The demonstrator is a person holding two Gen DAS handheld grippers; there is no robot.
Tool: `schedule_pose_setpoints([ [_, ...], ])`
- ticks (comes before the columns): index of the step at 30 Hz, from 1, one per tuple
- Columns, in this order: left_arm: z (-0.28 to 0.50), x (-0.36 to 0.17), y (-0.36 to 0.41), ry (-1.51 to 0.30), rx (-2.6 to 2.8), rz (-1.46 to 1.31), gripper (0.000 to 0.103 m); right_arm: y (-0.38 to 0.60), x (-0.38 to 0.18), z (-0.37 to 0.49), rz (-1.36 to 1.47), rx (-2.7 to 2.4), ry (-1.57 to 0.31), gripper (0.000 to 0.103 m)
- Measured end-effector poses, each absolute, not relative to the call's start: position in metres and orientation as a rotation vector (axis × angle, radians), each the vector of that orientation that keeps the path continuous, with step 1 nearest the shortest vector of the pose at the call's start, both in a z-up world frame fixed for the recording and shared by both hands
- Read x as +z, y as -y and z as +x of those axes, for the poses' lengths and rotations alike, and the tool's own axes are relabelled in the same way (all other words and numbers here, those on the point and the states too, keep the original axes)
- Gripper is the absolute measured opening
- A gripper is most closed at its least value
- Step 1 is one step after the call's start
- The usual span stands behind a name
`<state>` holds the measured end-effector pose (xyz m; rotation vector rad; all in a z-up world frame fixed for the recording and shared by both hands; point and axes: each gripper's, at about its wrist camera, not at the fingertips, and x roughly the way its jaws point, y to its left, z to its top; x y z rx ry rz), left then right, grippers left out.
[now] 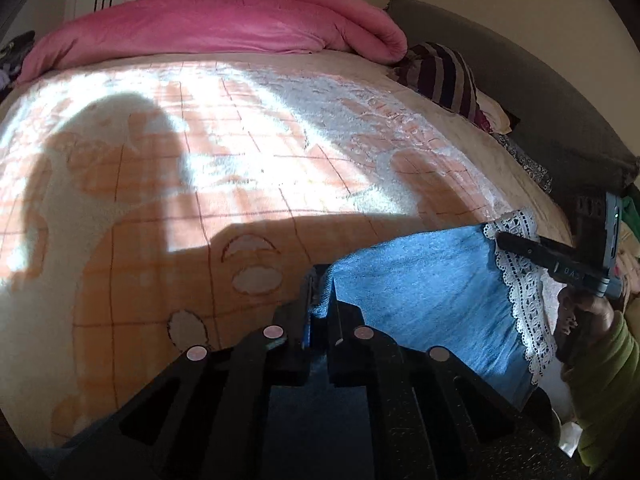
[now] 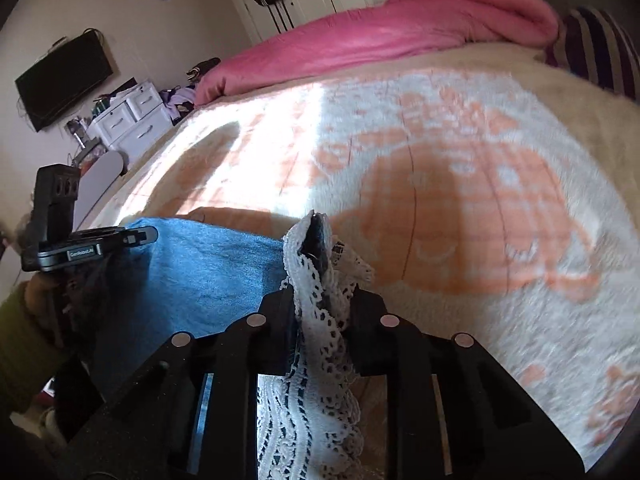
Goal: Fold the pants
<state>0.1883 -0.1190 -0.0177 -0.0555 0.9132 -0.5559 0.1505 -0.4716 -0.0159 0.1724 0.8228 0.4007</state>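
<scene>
The blue pants (image 1: 424,292) with a white lace hem (image 1: 524,296) hang stretched between my two grippers, above the near edge of the bed. My left gripper (image 1: 320,280) is shut on the blue edge of the pants. My right gripper (image 2: 320,236) is shut on the white lace hem (image 2: 320,344); the blue cloth (image 2: 208,272) stretches away to its left. The right gripper also shows at the right of the left wrist view (image 1: 504,240), and the left gripper shows at the left of the right wrist view (image 2: 148,234).
The bed carries an orange and white fleece blanket (image 1: 248,168) in sun and shadow. A pink duvet (image 1: 224,28) lies rolled at the far side. Striped cloth (image 1: 448,76) and a dark headboard (image 1: 540,92) are to the right. White drawers (image 2: 128,116) and a TV (image 2: 64,80) stand beyond the bed.
</scene>
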Motion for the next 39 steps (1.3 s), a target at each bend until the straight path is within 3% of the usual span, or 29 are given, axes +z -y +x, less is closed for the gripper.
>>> schedule_pose_setpoints([
  [8, 0.214, -0.054, 0.132, -0.984, -0.495, -0.032, 0.005, 0.465, -0.044, 0.188, 0.085, 0.334, -0.95, 0.018],
  [13, 0.216, -0.07, 0.128, -0.98, -0.486, -0.027, 0.014, 0.466, -0.062, 0.191, 0.08, 0.301, -0.978, 0.024],
  [16, 0.216, -0.064, 0.118, -0.999, -0.511, -0.099, 0.024, 0.476, -0.052, 0.184, 0.106, 0.257, -0.959, 0.054],
  [17, 0.214, -0.06, 0.116, -0.997, -0.508, -0.102, 0.032, 0.481, -0.046, 0.179, 0.122, 0.246, -0.937, 0.058],
  [19, 0.204, -0.049, 0.109, -0.97, -0.497, -0.094, 0.04, 0.493, -0.029, 0.164, 0.163, 0.23, -0.887, 0.062],
  [23, 0.174, -0.026, 0.095, -0.904, -0.493, -0.104, 0.04, 0.511, -0.005, 0.125, 0.21, 0.207, -0.823, 0.065],
  [25, 0.156, -0.018, 0.087, -0.874, -0.476, -0.101, 0.046, 0.514, 0.001, 0.106, 0.226, 0.195, -0.813, 0.065],
  [31, 0.098, -0.011, 0.051, -0.848, -0.43, -0.112, 0.048, 0.519, -0.009, 0.052, 0.346, 0.207, -0.84, 0.065],
  [36, 0.07, -0.017, 0.023, -0.877, -0.348, -0.071, 0.048, 0.512, -0.034, 0.03, 0.419, 0.213, -0.915, 0.056],
  [37, 0.067, -0.02, 0.018, -0.896, -0.33, -0.06, 0.049, 0.511, -0.038, 0.028, 0.437, 0.216, -0.924, 0.056],
  [39, 0.061, -0.027, 0.013, -0.928, -0.264, -0.008, 0.062, 0.507, -0.044, 0.027, 0.454, 0.228, -0.936, 0.056],
])
